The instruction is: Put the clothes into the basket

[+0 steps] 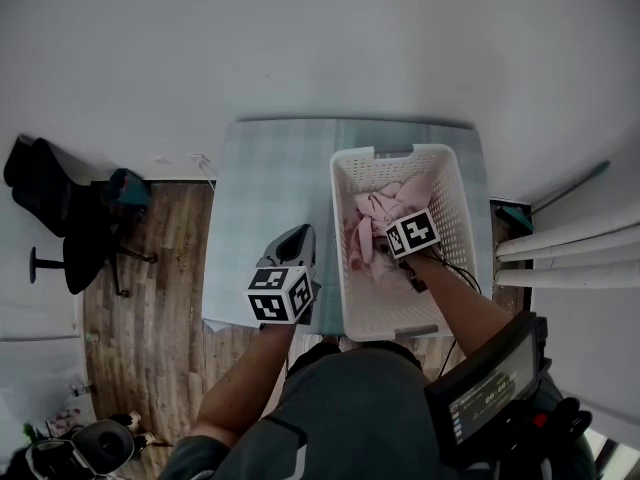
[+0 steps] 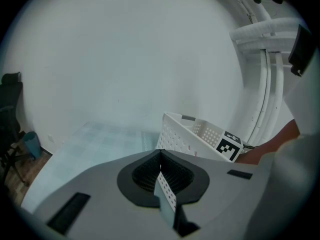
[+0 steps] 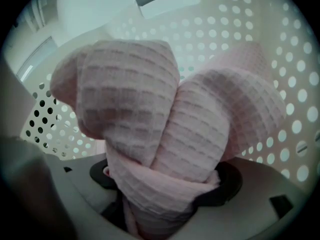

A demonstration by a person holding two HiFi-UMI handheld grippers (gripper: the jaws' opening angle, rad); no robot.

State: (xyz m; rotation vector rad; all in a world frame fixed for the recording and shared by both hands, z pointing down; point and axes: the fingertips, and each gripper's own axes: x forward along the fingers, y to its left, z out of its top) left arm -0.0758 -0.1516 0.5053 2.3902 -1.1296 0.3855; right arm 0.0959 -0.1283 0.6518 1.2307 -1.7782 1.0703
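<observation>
A white perforated basket [image 1: 452, 182] stands on the pale checked table [image 1: 270, 188], at its right side. Pink waffle-weave clothes [image 1: 378, 208] lie inside it. My right gripper [image 1: 386, 255] is down in the basket, shut on a thick bunch of the pink cloth [image 3: 165, 129], which fills the gap between its jaws [image 3: 165, 194] and rises in front of the basket wall [image 3: 250, 29]. My left gripper [image 1: 297, 238] hovers over the table just left of the basket, shut and holding nothing [image 2: 160, 153]. From the left gripper view the basket [image 2: 190, 133] shows ahead to the right.
A black chair [image 1: 60, 218] and a teal cup [image 1: 126, 184] stand on the wooden floor left of the table. White rails [image 1: 570, 248] run along the right. The wall lies behind the table. A dark device with a screen [image 1: 490, 388] hangs at the person's chest.
</observation>
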